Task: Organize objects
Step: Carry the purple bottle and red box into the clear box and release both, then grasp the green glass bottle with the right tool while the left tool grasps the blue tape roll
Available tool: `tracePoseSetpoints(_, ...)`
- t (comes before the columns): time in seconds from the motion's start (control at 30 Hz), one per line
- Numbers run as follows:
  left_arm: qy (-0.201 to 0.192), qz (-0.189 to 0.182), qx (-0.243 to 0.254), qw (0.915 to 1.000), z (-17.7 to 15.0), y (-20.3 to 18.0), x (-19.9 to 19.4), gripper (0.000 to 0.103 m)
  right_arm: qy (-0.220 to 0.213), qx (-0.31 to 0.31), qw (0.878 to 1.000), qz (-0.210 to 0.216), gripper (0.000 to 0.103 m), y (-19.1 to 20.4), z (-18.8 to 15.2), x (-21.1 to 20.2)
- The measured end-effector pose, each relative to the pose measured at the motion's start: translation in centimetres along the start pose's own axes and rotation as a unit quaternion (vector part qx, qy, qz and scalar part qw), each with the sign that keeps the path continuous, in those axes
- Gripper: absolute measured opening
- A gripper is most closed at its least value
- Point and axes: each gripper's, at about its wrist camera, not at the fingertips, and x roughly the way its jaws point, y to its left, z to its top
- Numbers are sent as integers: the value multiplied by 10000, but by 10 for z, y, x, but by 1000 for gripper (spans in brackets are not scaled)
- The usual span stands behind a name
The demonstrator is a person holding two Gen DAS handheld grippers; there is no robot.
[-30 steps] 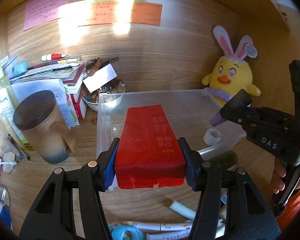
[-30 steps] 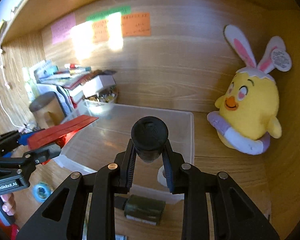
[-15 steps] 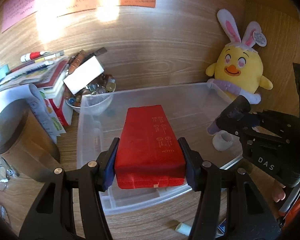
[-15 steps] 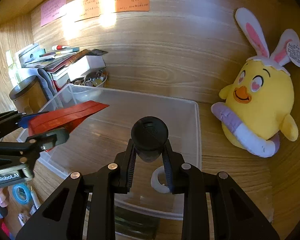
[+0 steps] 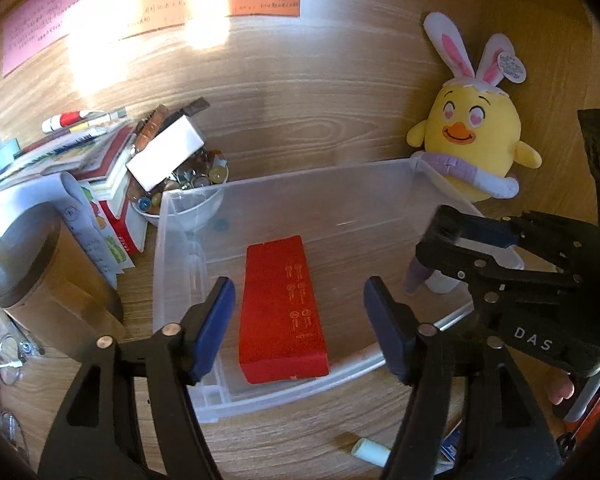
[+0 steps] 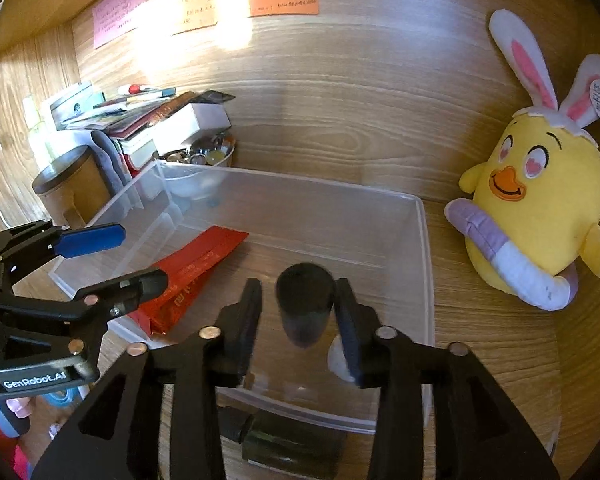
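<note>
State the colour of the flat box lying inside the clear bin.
Red box, clearest in the left wrist view.

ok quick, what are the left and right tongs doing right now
left tongs: open, just been opening, red box lies free in the clear bin.
right tongs: open, just been opening, black cylinder loose between them.

1 clear bin point(image 5: 188, 240), 1 red box point(image 5: 280, 308), 1 plush chick point(image 5: 476, 152), 2 claws point(image 5: 300, 320) point(image 6: 298, 314)

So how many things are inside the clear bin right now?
3, as far as shows. The red box lies toward the clear bin's left side; the dark cylinder sits between the right claw's open fingers; a white ring is near the right wall.
</note>
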Motion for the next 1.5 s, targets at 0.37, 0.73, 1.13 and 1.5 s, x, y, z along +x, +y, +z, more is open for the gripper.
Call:
tracePoseSetpoints(0.37,-205,21,-76,9998,-7,0,-38,92,-273,98,9996,30,65,-5,-4,-32)
tracePoseSetpoints(0.73,-275,98,-30,9996,-34,0,-73,99,-300,-20,9995,27,75,-11,-36,-65)
tracePoseSetpoints(1.13,256,238,-347,9988,-89,25,-67,99,286,10,9995,108,78,-9,-79,-46)
tracePoseSetpoints(1.5,585,53,-401,9975,-124,38,-67,74,475,314,9983,142,77,-7,-81,-23)
